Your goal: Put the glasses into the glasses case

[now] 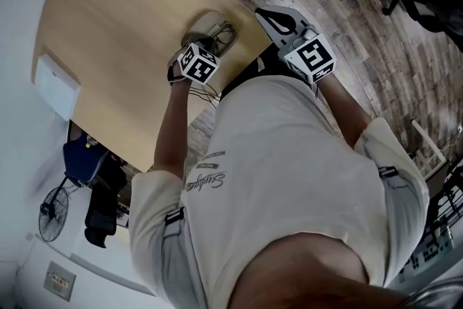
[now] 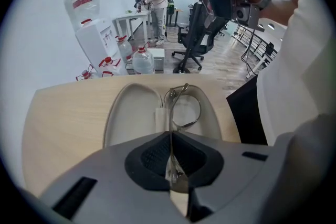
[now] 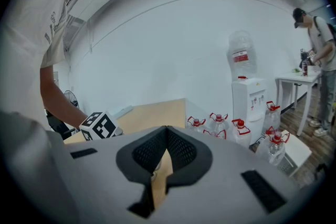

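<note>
Open-plan office, pale wood table (image 1: 108, 25), water dispenser (image 2: 97, 42) and spare bottles (image 2: 142, 60) in the bkgd: a person works two tools over an open glasses case (image 2: 131, 113) lying near the table's edge. Left hand-held gripper (image 2: 170, 136) has its jaws pinched together on a thin metal part of the glasses (image 2: 185, 107), prob. a temple arm. The lens rim stands on edge just ahead of the jaw tips, over the case's right-hand shell; whether it touches the lining can't be told. Right hand-held gripper (image 3: 167, 132) hangs off to the side, beyond the table edge, jaws closed at the tips w/ nothing between them.

Step in hand looks like lowering the glasses in. To do it well: tip the frame flat so it lies inside one shell, clear of hinge and rim. Keep the pinch light on the thin wire, and let go only once the frame rests on the lining. The right tool could steady the case.
</note>
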The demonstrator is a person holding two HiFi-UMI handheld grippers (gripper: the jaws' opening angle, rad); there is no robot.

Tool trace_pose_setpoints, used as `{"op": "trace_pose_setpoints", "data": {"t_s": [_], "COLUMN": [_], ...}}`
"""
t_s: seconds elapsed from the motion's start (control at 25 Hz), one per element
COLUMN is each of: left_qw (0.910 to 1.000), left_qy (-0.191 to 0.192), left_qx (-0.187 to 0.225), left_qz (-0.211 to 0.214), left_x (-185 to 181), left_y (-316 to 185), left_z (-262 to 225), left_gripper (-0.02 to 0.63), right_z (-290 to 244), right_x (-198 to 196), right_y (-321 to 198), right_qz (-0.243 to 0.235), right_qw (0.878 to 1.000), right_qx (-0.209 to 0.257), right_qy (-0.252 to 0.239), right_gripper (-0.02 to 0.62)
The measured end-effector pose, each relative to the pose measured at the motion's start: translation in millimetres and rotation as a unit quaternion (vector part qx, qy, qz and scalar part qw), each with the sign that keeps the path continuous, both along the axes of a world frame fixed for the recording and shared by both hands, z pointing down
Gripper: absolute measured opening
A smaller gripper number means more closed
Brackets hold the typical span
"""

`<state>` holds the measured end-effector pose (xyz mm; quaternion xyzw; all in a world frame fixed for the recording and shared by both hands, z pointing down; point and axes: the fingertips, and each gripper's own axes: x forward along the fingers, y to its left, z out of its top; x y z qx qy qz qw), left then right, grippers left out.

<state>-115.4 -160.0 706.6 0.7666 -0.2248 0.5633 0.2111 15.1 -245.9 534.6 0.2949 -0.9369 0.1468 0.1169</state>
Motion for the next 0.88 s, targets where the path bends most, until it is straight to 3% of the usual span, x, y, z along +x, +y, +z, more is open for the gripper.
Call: {"op": "trace_pose_setpoints", "data": {"t_s": [0.32, 0.4, 0.88], "left_qw": [0.9997, 0.9996, 0.9966], "left_qy": [-0.010, -0.012, -0.001], "left_qx": [0.019, 0.024, 0.059], "left_qz": [-0.009, -0.013, -0.058], "left_x": [-1.5, -2.6, -12.3], "left_y": [-0.5, -0.9, -8.2], "left_z": [-3.6, -4.8, -22.7], "left_gripper": [0.026, 0.082, 0.083], "right_z": [2.1, 2.7, -3.7], "right_x": [1.8, 3.0, 2.6], "right_y": [1.2, 2.3, 9.7], "right_qz": [0.006, 0.008, 0.006], "right_qw": [1.000, 1.000, 1.000], "right_qx": [-0.008, -0.011, -0.006], "right_qy": [-0.010, -0.012, -0.020], "right_gripper": [-0.005, -0.005, -0.005]}}
